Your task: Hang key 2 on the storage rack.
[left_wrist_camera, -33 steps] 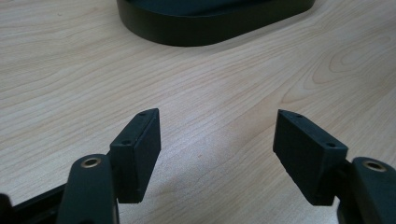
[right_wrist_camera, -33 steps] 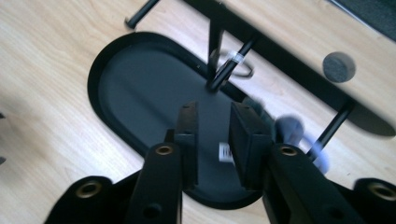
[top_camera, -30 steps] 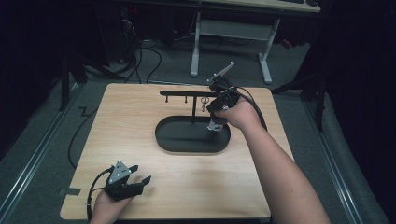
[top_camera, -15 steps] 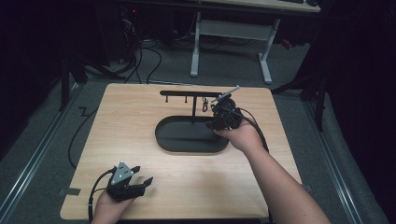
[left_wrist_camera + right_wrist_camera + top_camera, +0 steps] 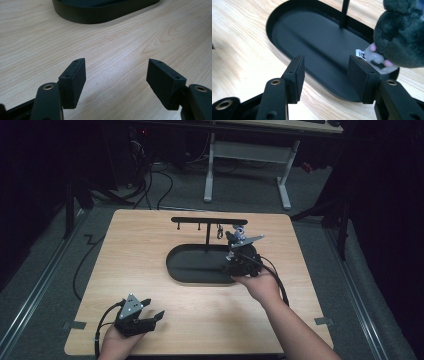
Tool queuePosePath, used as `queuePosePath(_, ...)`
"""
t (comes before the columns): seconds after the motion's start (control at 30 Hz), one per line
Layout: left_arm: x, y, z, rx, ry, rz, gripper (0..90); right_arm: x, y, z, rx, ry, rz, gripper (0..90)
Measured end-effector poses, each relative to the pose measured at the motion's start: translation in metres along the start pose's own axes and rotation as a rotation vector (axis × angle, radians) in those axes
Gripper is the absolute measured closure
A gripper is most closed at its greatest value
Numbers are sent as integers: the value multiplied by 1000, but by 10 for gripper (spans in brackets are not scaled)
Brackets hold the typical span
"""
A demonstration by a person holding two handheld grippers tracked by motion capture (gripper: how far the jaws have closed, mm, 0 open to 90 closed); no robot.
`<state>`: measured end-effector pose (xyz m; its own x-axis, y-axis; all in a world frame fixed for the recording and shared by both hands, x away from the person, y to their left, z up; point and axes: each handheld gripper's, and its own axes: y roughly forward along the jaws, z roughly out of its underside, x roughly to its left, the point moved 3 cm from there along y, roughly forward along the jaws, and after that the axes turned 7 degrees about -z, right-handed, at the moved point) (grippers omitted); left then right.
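Now right hand-held gripper (image 5: 325,77) jaws parted, empty, over black tray's (image 5: 287,53) rim; plush toy (image 5: 400,32) just beside, probably freshly released. Left hand-held gripper (image 5: 116,83) wide, idle above tabletop (image 5: 150,250).

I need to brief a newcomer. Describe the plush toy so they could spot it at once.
Start at the wooden table and find the black oval tray with a thin T-shaped stand rising from it. At the tray's right end, just past the right gripper, sits the plush toy. It is the one soft, furry, dark grey thing among hard black parts, with pale pink-tipped feet and a small white tag.
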<state>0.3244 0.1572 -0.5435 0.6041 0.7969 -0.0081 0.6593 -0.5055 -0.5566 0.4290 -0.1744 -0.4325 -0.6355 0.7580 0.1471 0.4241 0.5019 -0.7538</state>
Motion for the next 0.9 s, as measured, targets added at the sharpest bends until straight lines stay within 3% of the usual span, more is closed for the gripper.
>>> queuePosePath(0.13, -1, 0, 0, 0, 1, 6, 326, 0, 1, 18, -30, -10, 20, 468)
queuePosePath(0.27, -3, 1, 0, -1, 2, 14, 325, -1, 2, 47, -70, 11, 37, 428)
queuePosePath(0.53, -7, 0, -1, -11, 10, 28, 325, 1, 4, 125, -150, -8, 67, 381)
queuePosePath(0.6, -9, 0, -1, -12, 12, 31, 325, 4, 0, 154, -201, 14, 61, 379)
queuePosePath(0.63, -10, 0, -1, -13, 12, 31, 325, 4, 0, 154, -201, 14, 61, 379)
queuePosePath(0.73, -14, -1, -1, -14, 7, 33, 325, 4, -8, 177, -239, 30, 63, 372)
queuePosePath(0.83, -18, -1, -3, -23, 9, 35, 325, 4, -15, 182, -285, 85, 35, 333)
queuePosePath(0.9, -20, -1, -4, -26, 13, 34, 324, 4, -18, 180, -309, 76, 49, 329)
